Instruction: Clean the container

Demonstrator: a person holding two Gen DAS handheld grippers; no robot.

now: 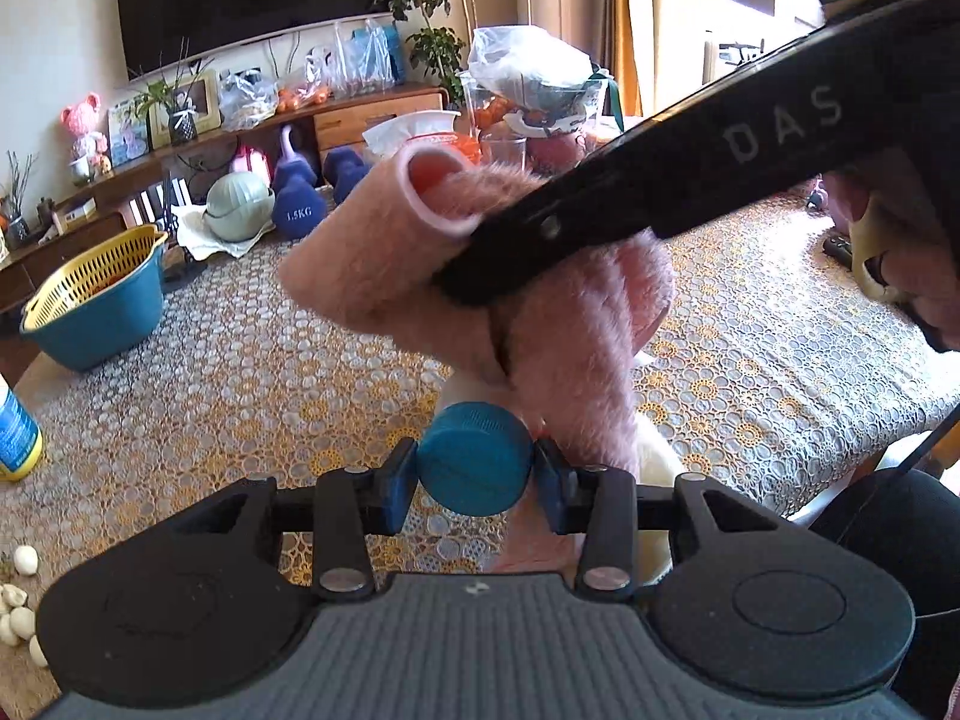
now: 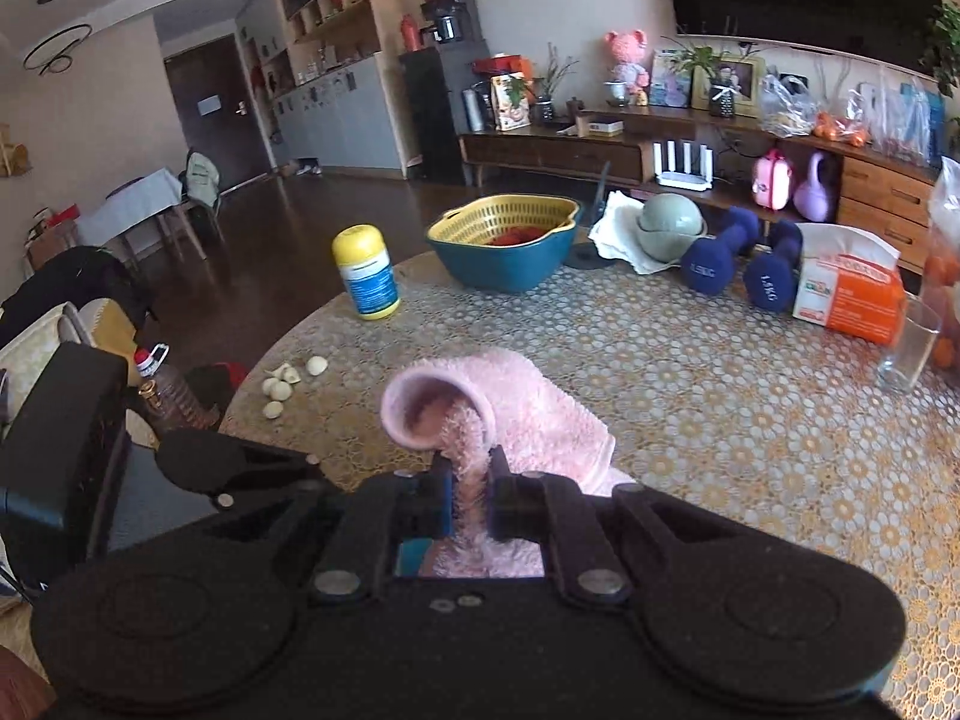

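Note:
My left gripper (image 1: 474, 471) is shut on the round blue cap (image 1: 474, 450) of a pale container, whose cream body (image 1: 657, 462) shows just beyond the cap. A fluffy pink cloth (image 1: 558, 360) is wrapped over the container and hides most of it. In the left wrist view, one black finger of my right gripper (image 1: 480, 300) presses across the cloth from the upper right. The right wrist view shows my right gripper (image 2: 471, 495) shut on a fold of the pink cloth (image 2: 528, 402). There, a rolled edge of the cloth stands open like a tube, and a left gripper finger (image 2: 240, 465) reaches in from the left.
On the lace-covered round table (image 2: 690, 396) stand a yellow-capped bottle (image 2: 366, 273), a blue basin with a yellow strainer (image 2: 504, 246), blue dumbbells (image 2: 720, 258), a tissue box (image 2: 852, 291) and a glass (image 2: 909, 348). Garlic cloves (image 2: 288, 381) lie near the left edge.

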